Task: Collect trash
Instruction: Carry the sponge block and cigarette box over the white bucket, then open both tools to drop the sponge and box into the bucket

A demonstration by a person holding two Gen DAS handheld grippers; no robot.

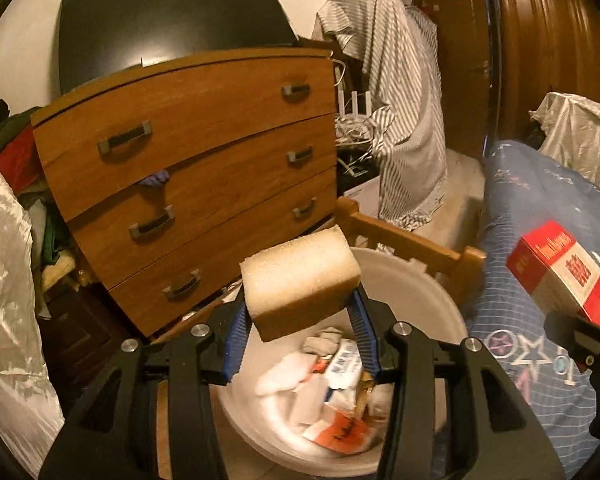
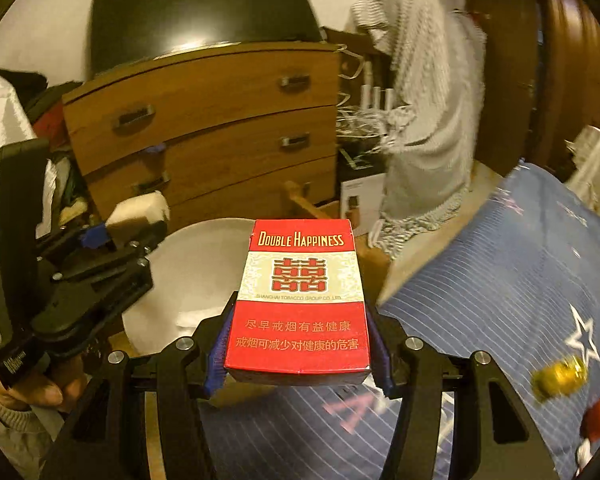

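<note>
Foam block (image 1: 300, 276) pinched in left gripper (image 1: 300, 320), above white bin (image 1: 432, 292) | cigarette box (image 2: 300, 300) pinched in right gripper (image 2: 300, 356), right of bin, over bedspread (image 2: 500, 280) | risk: early release drops box outside bin

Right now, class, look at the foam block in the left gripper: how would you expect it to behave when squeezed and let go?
The foam block looks porous, so probably light and squashy; the left gripper may dent it. Its flat faces suggest it won't roll, and it would likely drop softly into the white bin below.
</note>
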